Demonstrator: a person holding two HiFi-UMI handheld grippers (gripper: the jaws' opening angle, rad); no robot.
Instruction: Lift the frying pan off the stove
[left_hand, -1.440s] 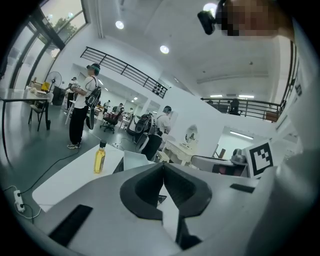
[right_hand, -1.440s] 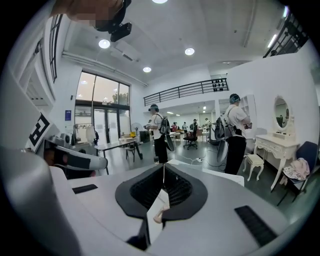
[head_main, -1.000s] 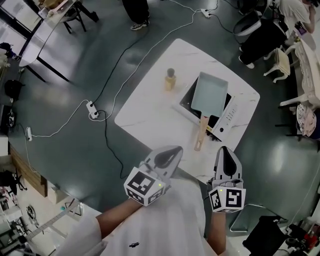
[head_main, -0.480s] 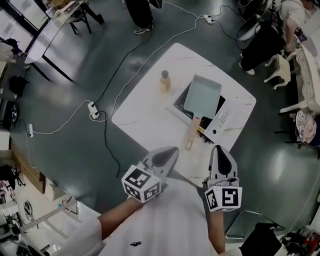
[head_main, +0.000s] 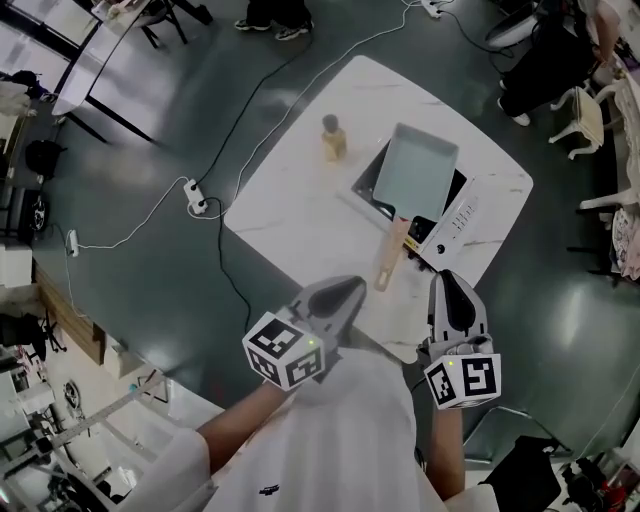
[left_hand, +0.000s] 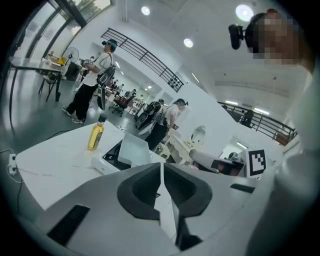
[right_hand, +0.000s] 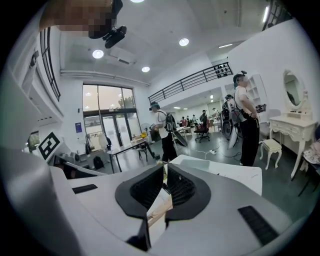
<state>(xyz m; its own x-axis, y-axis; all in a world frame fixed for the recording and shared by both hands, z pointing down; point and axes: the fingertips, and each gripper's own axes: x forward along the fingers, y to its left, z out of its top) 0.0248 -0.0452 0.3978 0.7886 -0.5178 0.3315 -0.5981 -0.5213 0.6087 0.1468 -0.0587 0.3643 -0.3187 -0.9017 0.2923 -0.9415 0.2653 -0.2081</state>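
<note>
A white, marble-patterned desk (head_main: 300, 215) stands on a dark glossy floor (head_main: 130, 130) crossed by cables (head_main: 255, 110), with people (head_main: 272, 18) and chairs (head_main: 585, 110) at the room's edges. The pale-blue frying pan (head_main: 415, 172) sits on the stove (head_main: 455, 215), its wooden handle (head_main: 390, 255) pointing toward the person and a bottle (head_main: 333, 139) just beside it. The left tool (head_main: 355, 286) and right tool (head_main: 450, 277) hover at the desk's near edge, jaws together and empty. Since a second ago both seem slightly nearer the handle, though the camera shifted too.
</note>
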